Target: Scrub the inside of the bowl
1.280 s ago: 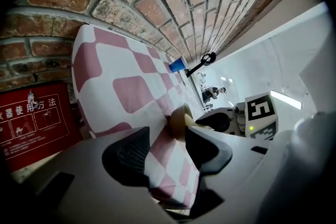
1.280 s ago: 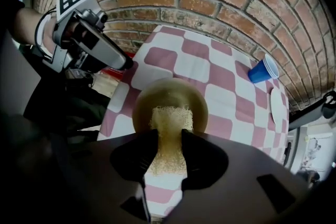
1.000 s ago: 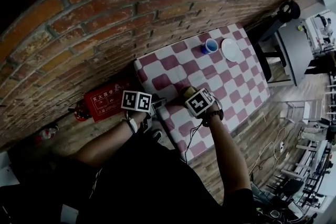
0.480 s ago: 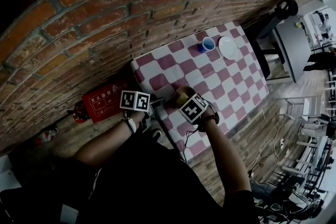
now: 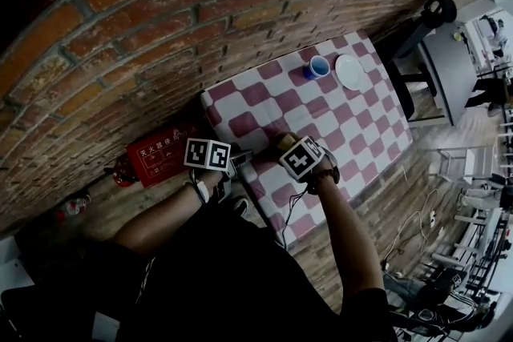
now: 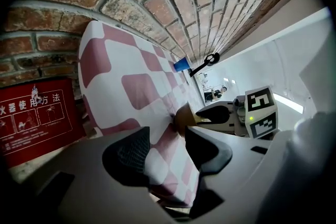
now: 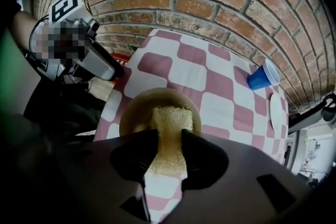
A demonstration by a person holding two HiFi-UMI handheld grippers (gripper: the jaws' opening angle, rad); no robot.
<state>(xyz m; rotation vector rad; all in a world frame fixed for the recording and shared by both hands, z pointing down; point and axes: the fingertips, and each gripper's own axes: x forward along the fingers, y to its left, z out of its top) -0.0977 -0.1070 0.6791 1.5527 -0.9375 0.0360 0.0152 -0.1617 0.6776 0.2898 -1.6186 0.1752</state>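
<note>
The right gripper (image 7: pixel 169 136) has edged slightly away from the left gripper (image 6: pixel 167 136) since half a second ago. Its jaws clamp one scrub pad (image 7: pixel 169 120), whose long axis runs straight out from them into the single bowl (image 7: pixel 131 113) near the table (image 5: pixel 353 116) corner. The left gripper (jaws apart, empty) waits beside the bowl. One blue cup (image 7: pixel 261 77) and one plate (image 7: pixel 276 112) stand well apart, with open cloth between.

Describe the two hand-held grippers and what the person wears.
The left hand-held gripper and the right hand-held gripper have grey bodies, black jaws and a black-and-white marker cube each. A cable hangs below the right one. Dark top.
</note>
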